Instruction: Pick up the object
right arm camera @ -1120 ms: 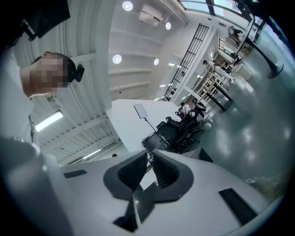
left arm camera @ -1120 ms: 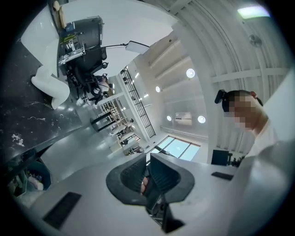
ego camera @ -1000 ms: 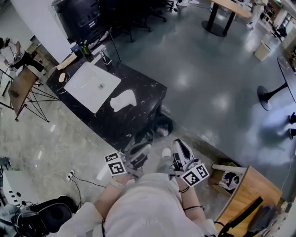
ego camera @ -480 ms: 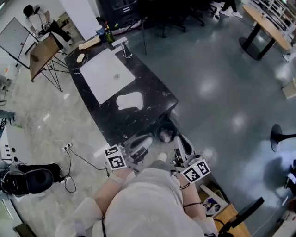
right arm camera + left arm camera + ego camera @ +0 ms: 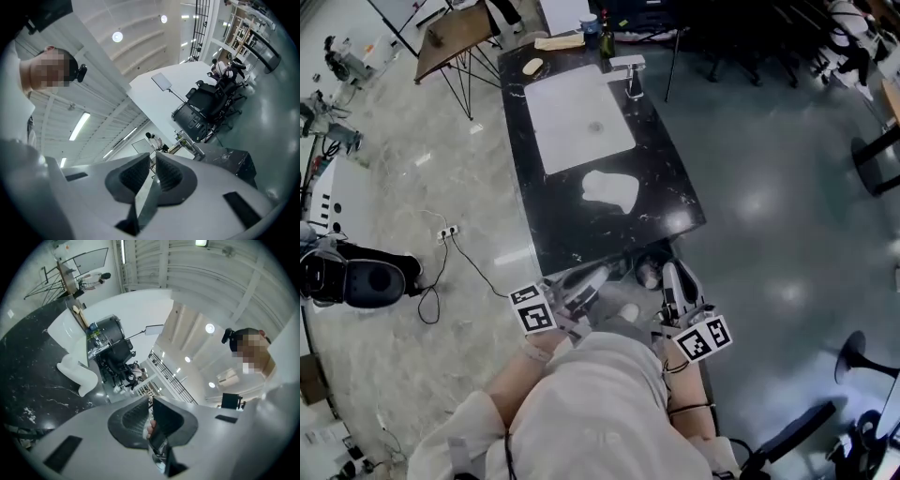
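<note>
- On the black counter [image 5: 581,236] ahead of the person, the white lump [image 5: 611,189] that I take for the object lies between the sink [image 5: 579,117] and the counter's near edge. It is well apart from both grippers, and nothing holds it yet.
- Left gripper [image 5: 584,281] has its jaws pressed together with none of the counter's things between them, and the right gripper [image 5: 672,278] is closed the same way. Arriving like that, the closed tips would only shove the lump, perhaps toward the sink or off the counter's right side. The jaws need to part before contact.
- Soft and uneven as the lump looks, a pinch on a thin flap may lift only a fold, and the rest could sag or slip free. A bite across its thicker part seems safer.
- Both grippers sit low, close to the body, just beside the counter's near edge. A forward reach without lifting first could knock that edge.
- Each gripper view looks mostly up into the room, and the right one does not show the lump at all, so aiming leans on the head view and a misjudged approach is likely.
- Faucet [image 5: 630,77] and bottle [image 5: 606,39] stand at the far end, well apart from the lump, and only an overreach would threaten them.
- Left of the person, a cable [image 5: 464,262] trails over the floor, where a sidestep could catch it.
</note>
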The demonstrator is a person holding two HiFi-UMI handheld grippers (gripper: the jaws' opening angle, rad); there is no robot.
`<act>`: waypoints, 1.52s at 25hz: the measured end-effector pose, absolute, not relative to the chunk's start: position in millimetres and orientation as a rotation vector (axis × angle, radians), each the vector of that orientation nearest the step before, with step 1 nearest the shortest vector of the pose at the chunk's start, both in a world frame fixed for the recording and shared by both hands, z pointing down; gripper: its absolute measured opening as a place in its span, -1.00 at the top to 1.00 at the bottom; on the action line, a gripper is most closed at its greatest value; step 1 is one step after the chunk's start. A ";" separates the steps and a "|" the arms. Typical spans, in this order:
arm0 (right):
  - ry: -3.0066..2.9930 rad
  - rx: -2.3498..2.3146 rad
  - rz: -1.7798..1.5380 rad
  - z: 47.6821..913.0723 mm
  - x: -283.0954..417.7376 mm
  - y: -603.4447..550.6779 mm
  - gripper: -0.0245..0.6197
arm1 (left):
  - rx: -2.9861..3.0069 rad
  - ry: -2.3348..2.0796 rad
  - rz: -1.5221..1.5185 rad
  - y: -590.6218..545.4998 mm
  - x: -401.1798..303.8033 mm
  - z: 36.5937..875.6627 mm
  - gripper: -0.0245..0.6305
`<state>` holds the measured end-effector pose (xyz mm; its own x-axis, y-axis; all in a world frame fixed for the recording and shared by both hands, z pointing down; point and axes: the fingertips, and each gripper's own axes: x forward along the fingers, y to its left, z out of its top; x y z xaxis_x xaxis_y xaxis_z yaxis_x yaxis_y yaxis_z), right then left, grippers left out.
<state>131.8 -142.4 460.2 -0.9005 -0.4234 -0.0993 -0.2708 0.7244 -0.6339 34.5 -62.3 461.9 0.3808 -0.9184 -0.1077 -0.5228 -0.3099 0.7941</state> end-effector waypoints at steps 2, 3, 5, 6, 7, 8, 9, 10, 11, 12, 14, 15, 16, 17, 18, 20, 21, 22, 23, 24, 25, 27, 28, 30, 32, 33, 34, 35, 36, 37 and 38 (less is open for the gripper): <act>2.728 -0.521 -0.919 459.9 116.0 -142.1 0.85 | 1.932 -1.272 -0.783 -58.7 18.0 467.4 0.90; 2.748 -0.514 -0.903 459.4 108.2 -141.8 0.85 | 1.919 -1.284 -0.801 -57.5 10.0 468.8 0.90; 2.791 -0.506 -0.869 459.3 92.8 -141.8 0.85 | 1.902 -1.299 -0.834 -54.5 -4.0 469.8 0.89; 2.813 -0.505 -0.851 459.8 85.3 -142.2 0.85 | 1.897 -1.304 -0.845 -52.3 -10.3 470.4 0.90; 2.835 -0.506 -0.830 460.4 77.8 -143.0 0.85 | 1.892 -1.310 -0.854 -49.7 -16.8 471.2 0.90; 2.856 -0.506 -0.807 460.6 70.2 -144.1 0.85 | 1.887 -1.318 -0.863 -47.0 -23.6 472.3 0.90; 2.878 -0.506 -0.780 460.2 62.4 -145.4 0.85 | 1.880 -1.325 -0.871 -44.2 -30.7 473.3 0.90; 2.899 -0.504 -0.751 459.5 54.5 -146.8 0.85 | 1.874 -1.331 -0.880 -41.3 -37.5 474.2 0.90; 2.920 -0.503 -0.724 459.0 46.6 -148.3 0.85 | 1.866 -1.338 -0.888 -38.2 -43.9 474.9 0.90; 2.940 -0.505 -0.698 458.9 38.8 -149.9 0.85 | 1.858 -1.345 -0.896 -35.0 -49.8 475.6 0.90; 2.981 -0.518 -0.645 460.0 22.8 -152.7 0.84 | 1.841 -1.363 -0.916 -28.4 -61.3 477.4 0.90; 3.001 -0.526 -0.620 461.5 14.1 -153.5 0.82 | 1.831 -1.373 -0.927 -25.2 -67.1 478.6 0.90; 3.017 -0.533 -0.602 463.6 4.8 -154.1 0.78 | 1.822 -1.383 -0.937 -22.0 -73.0 480.0 0.90; 3.027 -0.542 -0.596 466.4 -4.9 -154.5 0.73 | 1.813 -1.392 -0.944 -19.0 -78.9 481.5 0.90; 3.032 -0.554 -0.601 469.9 -14.9 -155.0 0.65 | 1.804 -1.400 -0.950 -16.2 -84.9 483.0 0.90; 3.039 -0.597 -0.628 480.8 -34.2 -156.6 0.57 | 1.786 -1.414 -0.960 -10.7 -96.9 485.9 0.90; 3.046 -0.623 -0.641 487.4 -44.1 -157.2 0.54 | 1.776 -1.421 -0.965 -7.9 -102.8 487.5 0.90; 3.054 -0.650 -0.652 493.7 -54.2 -157.5 0.51 | 1.766 -1.429 -0.969 -5.0 -108.9 489.1 0.90; 3.061 -0.677 -0.664 499.3 -64.0 -157.8 0.50 | 1.756 -1.436 -0.974 -2.3 -115.1 490.5 0.90; 3.064 -0.705 -0.675 504.0 -73.4 -158.3 0.47 | 1.748 -1.443 -0.979 0.3 -121.7 491.5 0.90; 3.067 -0.736 -0.681 508.0 -82.4 -159.1 0.42 | 1.740 -1.449 -0.982 2.9 -128.6 492.2 0.90; 3.081 -0.802 -0.678 516.2 -99.6 -160.8 0.34 | 1.725 -1.458 -0.985 8.2 -143.0 493.0 0.90; 3.091 -0.835 -0.676 521.3 -107.8 -162.2 0.30 | 1.717 -1.463 -0.985 10.7 -150.2 493.6 0.90; 3.108 -0.906 -0.677 533.7 -122.3 -167.0 0.23 | 1.703 -1.476 -0.983 14.7 -164.3 496.9 0.90; 3.120 -0.985 -0.674 547.6 -133.8 -173.5 0.19 | 1.690 -1.484 -0.971 17.2 -177.0 502.1 0.90; 3.126 -1.027 -0.668 554.4 -138.7 -177.2 0.17 | 1.685 -1.485 -0.962 17.9 -182.5 504.8 0.90; 3.132 -1.067 -0.662 560.6 -143.2 -181.1 0.15 | 1.681 -1.484 -0.950 18.2 -187.5 507.3 0.90; 3.137 -1.105 -0.656 566.2 -147.5 -184.8 0.13 | 1.678 -1.483 -0.938 18.3 -192.4 509.5 0.90; 3.141 -1.136 -0.653 571.4 -151.7 -188.0 0.11 | 1.675 -1.481 -0.926 18.5 -197.3 511.6 0.90; 3.143 -1.160 -0.653 576.4 -155.8 -190.5 0.09 | 1.671 -1.480 -0.915 18.7 -202.3 513.9 0.90; 3.148 -1.181 -0.654 581.6 -159.6 -192.6 0.07 | 1.666 -1.477 -0.904 18.6 -207.1 516.6 0.90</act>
<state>-159.6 -192.6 581.6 -0.7273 -0.5677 0.3858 -0.6743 0.6957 -0.2475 -207.1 18.6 516.6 0.0966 -0.9945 -0.0396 -0.4883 -0.0820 0.8688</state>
